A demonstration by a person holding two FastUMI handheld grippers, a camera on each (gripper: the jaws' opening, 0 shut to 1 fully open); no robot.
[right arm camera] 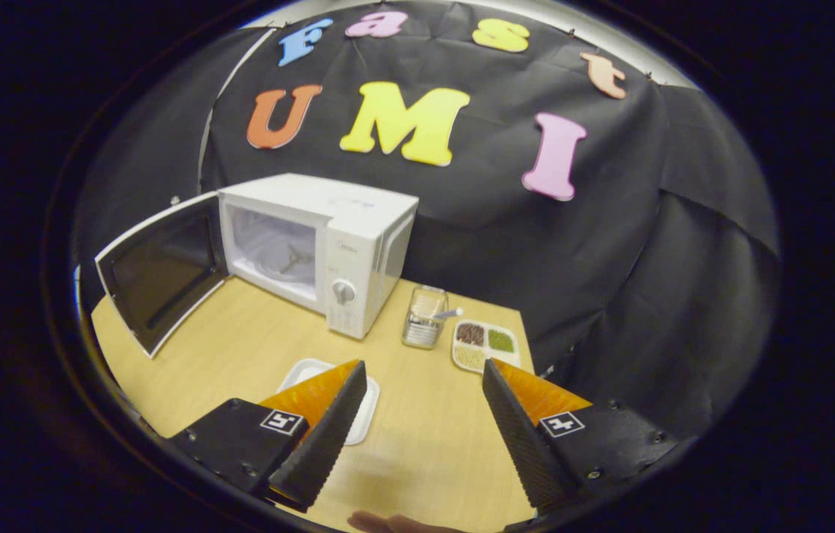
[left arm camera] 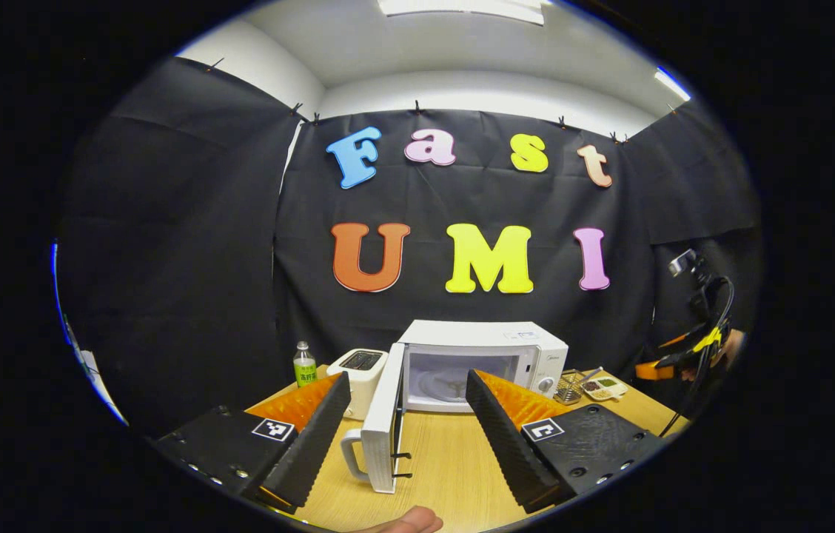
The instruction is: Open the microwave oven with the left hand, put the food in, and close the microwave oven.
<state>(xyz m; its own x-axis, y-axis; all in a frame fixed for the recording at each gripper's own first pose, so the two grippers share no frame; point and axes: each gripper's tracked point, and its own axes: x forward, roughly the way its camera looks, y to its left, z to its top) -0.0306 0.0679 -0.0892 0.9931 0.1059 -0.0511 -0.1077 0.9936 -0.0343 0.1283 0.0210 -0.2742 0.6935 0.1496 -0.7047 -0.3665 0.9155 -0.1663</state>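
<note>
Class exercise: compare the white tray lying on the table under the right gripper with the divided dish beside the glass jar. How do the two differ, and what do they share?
The white tray looks empty, while the divided dish holds dark, green and pale food in separate compartments. The tray lies nearer, partly hidden behind a finger of the right gripper; the dish sits farther back, next to the glass jar. Both are pale, shallow, and rest flat on the wooden table.

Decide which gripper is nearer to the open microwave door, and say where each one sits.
Left. The left gripper has the microwave door edge-on between its open fingers. The right gripper hovers over the table with the door well off to its left.
</note>
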